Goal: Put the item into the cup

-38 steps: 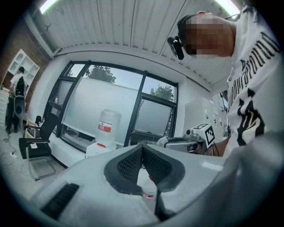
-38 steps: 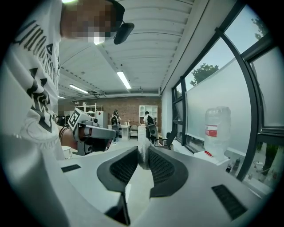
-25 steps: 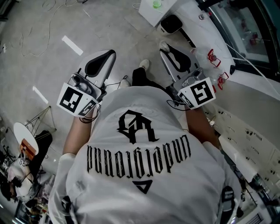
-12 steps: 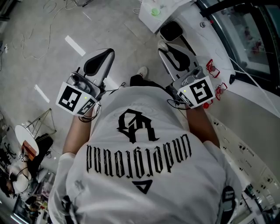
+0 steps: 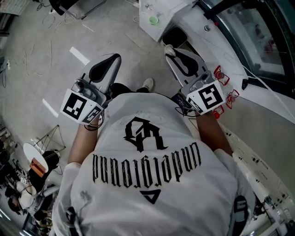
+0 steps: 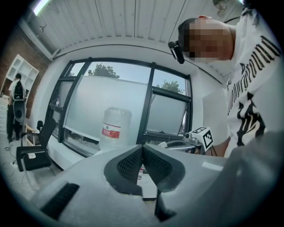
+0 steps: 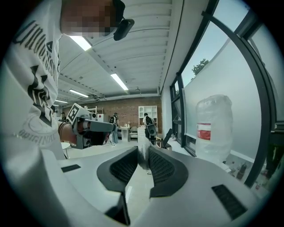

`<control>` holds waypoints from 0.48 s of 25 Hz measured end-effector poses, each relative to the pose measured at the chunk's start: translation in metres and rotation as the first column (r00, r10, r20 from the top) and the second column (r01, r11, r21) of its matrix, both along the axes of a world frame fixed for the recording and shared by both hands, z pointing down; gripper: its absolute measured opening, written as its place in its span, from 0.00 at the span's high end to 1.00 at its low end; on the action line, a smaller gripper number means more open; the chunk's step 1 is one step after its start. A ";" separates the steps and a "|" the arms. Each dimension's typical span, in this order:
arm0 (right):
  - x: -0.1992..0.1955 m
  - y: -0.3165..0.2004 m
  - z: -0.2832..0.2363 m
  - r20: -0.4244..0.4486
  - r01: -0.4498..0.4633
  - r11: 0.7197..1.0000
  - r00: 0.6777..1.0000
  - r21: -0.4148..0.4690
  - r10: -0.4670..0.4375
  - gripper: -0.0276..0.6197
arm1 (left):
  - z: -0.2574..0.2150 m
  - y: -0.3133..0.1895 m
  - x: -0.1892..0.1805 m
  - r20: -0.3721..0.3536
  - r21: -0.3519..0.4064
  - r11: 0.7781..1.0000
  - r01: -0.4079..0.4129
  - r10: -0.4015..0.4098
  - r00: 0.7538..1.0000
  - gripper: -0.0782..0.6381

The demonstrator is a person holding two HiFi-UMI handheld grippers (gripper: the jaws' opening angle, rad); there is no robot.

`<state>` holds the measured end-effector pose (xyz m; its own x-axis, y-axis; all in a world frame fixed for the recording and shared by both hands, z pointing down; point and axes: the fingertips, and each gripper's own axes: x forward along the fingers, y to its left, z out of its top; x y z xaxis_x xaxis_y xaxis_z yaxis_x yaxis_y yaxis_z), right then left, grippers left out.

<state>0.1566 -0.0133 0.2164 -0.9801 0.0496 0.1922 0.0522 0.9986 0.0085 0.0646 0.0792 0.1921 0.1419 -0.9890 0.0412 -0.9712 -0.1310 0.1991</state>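
A big water jug point(image 6: 116, 128) is standing by the dark-framed window point(image 6: 150, 104). A black chair point(image 6: 29, 155) is sitting on the floor near it. Far back, a white shelf point(image 7: 153, 110) is standing against a brick wall point(image 7: 126, 116). Small red things point(image 5: 221, 75) are lying on the white counter point(image 5: 267, 120).

I read a grey floor point(image 5: 41, 32); thin cables point(image 5: 28, 59) lie at 10 o'clock. A white table point(image 5: 174, 10) at 12 o'clock carries a small green object point(image 5: 153, 20).

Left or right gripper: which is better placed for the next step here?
Right, probably. The right gripper is clamped on a small pale item and is nearer the white counter; the left gripper has its jaws together, nothing between them.
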 end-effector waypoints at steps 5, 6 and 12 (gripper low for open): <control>0.002 -0.018 0.004 0.002 -0.055 0.998 0.998 -0.016 0.055 0.83 | 0.001 -0.022 -0.007 0.007 -0.002 0.999 -0.045 0.045 0.999 0.87; 0.001 -0.021 0.004 0.005 -0.068 0.998 0.998 -0.019 0.068 0.83 | 0.001 -0.026 -0.009 0.008 -0.001 0.998 -0.055 0.056 0.998 0.87; -0.008 -0.039 0.003 0.000 -0.158 0.987 0.987 -0.007 0.158 0.83 | 0.003 -0.056 -0.026 -0.005 0.010 0.989 -0.145 0.145 0.989 0.87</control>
<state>0.1488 -0.0526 0.2197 -0.9759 -0.1048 0.1916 -0.1065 0.9943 0.0011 0.0391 0.0229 0.1948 0.2844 -0.9582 0.0307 -0.9406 -0.2726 0.2025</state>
